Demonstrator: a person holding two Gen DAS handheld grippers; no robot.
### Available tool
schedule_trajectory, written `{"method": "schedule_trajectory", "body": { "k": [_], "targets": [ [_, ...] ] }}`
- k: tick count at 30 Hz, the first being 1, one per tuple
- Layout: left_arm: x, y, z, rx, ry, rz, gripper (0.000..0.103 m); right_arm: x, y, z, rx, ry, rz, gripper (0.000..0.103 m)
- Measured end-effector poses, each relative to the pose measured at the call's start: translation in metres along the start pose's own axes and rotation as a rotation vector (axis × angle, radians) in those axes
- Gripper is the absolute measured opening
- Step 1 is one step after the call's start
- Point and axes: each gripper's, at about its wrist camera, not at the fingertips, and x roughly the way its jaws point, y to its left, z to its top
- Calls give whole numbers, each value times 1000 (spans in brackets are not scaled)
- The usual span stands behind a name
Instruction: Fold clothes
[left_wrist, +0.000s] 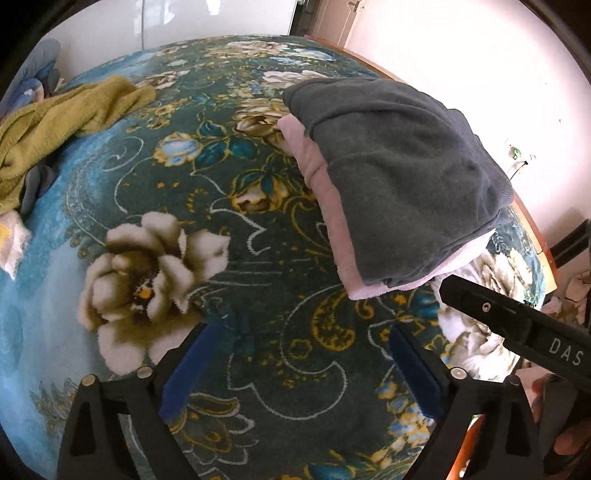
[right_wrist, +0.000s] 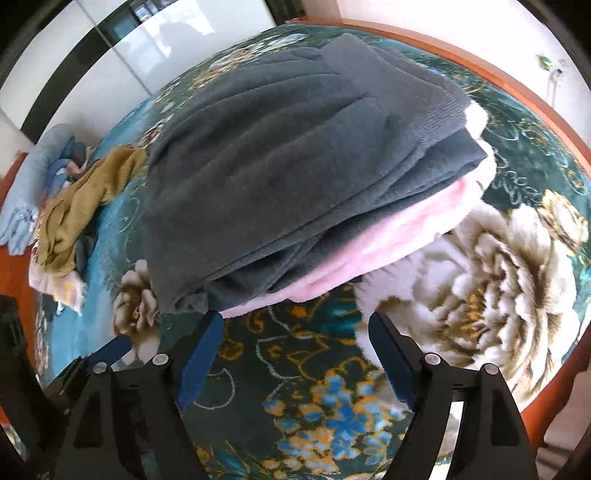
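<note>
Spread under both my grippers is a bed covered with a plush floral blanket, dark teal and blue with big cream blossoms and gold scrollwork. A wooden bed frame rims its far edge, and pale walls stand behind.

On the blanket, the largest garment is a dark grey sweatshirt, folded and lying on top of a folded pink fleece piece. The pink edges stick out from under the grey along the near and left sides. In my right wrist view this stack fills the middle, the grey sweatshirt over the pink layer.

Well apart from the stack, toward the far left of the bed, an olive-green garment lies crumpled among a few other loose clothes, with something light blue bundled behind them.

My left gripper hangs above bare blanket just in front of the stack, its blue-padded fingers spread wide with nothing between them. My right gripper is also spread wide and empty, its left pad just at the near edge of the stack.
</note>
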Motion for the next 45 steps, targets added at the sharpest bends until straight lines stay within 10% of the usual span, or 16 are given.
{"method": "schedule_trajectory", "body": {
  "k": [45],
  "targets": [
    [-18, 51, -2, -45, -156, -9, 103, -1, 70, -4, -76, -29, -240, 84]
  ]
}}
